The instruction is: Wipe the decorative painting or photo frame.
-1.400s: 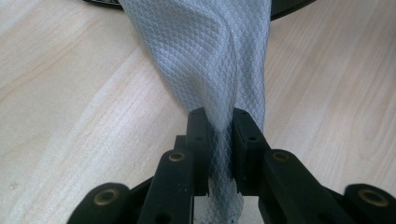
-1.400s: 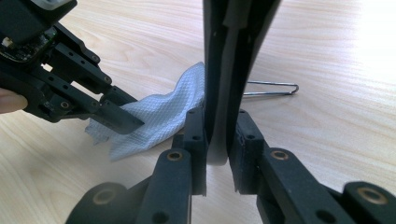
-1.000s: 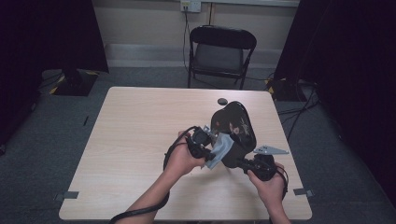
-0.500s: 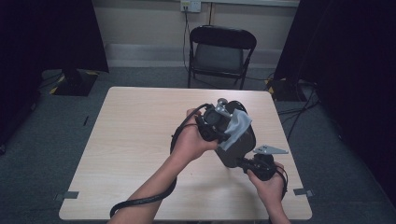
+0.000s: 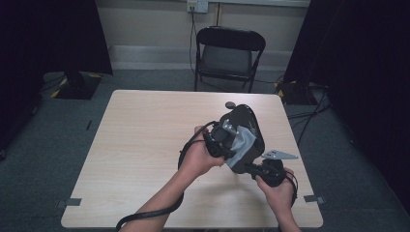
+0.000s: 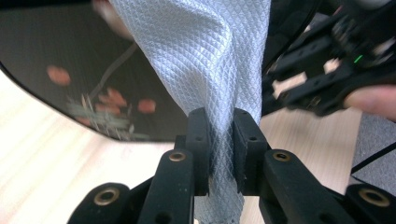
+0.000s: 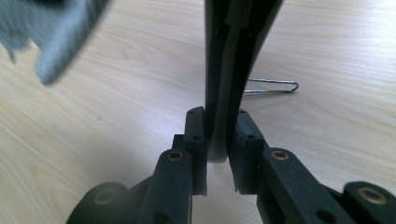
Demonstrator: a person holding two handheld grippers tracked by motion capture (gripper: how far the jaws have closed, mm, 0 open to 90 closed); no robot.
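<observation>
Left gripper (image 6: 219,140) pinched grey woven cloth (image 6: 205,60) | right gripper (image 7: 217,140) clamped rim of black oval flower-painted tray (image 5: 246,130), held tilted ahead of both | wiping judged underway, remaining surface unclear.

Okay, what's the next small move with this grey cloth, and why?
Probably drag the grey waffle-weave cloth back across the black flower-painted tray. The left hand-held gripper pinches the cloth against it, and the right hand-held gripper clamps the tray's rim on edge.
</observation>
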